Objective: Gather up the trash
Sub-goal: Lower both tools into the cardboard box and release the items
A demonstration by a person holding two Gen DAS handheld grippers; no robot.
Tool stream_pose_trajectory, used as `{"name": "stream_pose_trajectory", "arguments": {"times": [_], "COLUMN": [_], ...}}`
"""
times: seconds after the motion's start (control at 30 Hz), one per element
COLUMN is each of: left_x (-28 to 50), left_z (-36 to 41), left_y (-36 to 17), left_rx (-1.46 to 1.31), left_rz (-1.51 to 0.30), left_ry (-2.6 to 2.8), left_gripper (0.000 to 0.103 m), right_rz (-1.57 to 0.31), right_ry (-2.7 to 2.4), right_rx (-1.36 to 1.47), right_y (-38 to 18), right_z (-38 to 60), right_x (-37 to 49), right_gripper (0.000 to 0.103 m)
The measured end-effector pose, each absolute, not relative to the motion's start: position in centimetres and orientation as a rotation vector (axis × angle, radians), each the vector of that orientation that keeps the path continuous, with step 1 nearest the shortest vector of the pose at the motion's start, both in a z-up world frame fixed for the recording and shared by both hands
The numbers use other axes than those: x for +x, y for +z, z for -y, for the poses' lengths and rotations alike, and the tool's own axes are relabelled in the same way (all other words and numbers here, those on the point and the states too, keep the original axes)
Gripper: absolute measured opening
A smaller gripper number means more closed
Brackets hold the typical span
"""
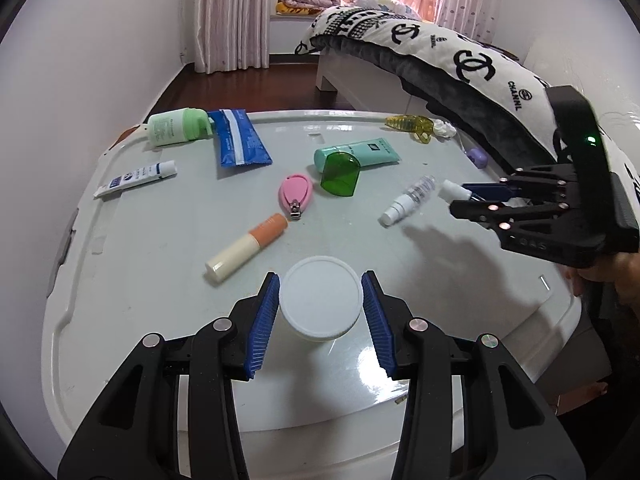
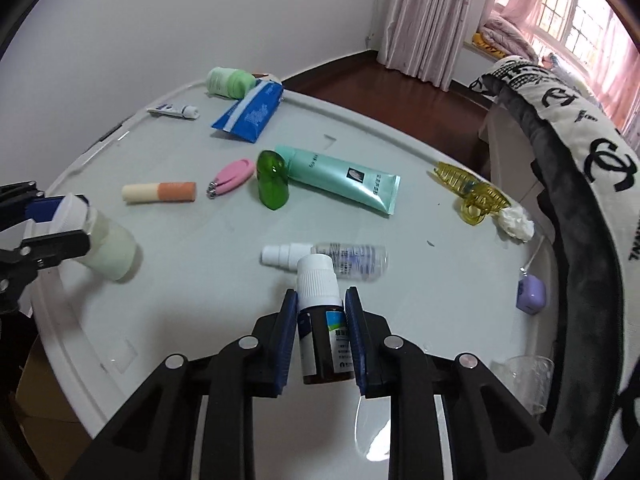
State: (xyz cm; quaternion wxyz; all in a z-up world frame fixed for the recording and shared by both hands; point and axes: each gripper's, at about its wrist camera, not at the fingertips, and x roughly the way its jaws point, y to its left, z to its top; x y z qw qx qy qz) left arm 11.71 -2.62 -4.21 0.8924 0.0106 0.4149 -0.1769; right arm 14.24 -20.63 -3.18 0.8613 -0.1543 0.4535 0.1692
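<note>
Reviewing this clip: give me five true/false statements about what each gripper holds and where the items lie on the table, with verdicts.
1. The right gripper is shut on a small brown bottle with a white cap. True.
2. The left gripper holds a green cap. False: it holds a white jar; the green cap lies on the table.
3. The pink nail clipper lies beside the orange-capped tube. True.
4. The clear spray bottle stands upright. False: it lies on its side.
5. The yellow hair clip lies near the table's edge by a white wad. True.
</note>
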Motion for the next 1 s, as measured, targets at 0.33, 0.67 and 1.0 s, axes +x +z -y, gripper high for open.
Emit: {"name": "stream_pose_trajectory", "arguments": {"times": [0.33, 0.67, 1.0], "left_x": [9.2, -0.3, -8.1], "left_z": [2.4, 2.3, 0.1], "left_y": [-1.0, -0.2, -5.4], "left_rx": [0.041, 0.067, 0.055], "left_rz": [-0.795, -0.803, -0.982], "left_ry": [-0.399, -0.461, -0.415], "left_gripper": [0.042, 0.042, 0.042], "right_rz": [-0.913, -0.869, -1.075], "right_ry": [0.341, 0.426, 0.462], "right_rx": [-0.339, -0.316, -0.232], "right_y": [0.0, 3.7, -4.9], "right_z": [20.3, 17.2, 15.6], "right_x": [11.5, 0.4, -10.9], "right_gripper": [0.024, 0.025, 0.025]}}
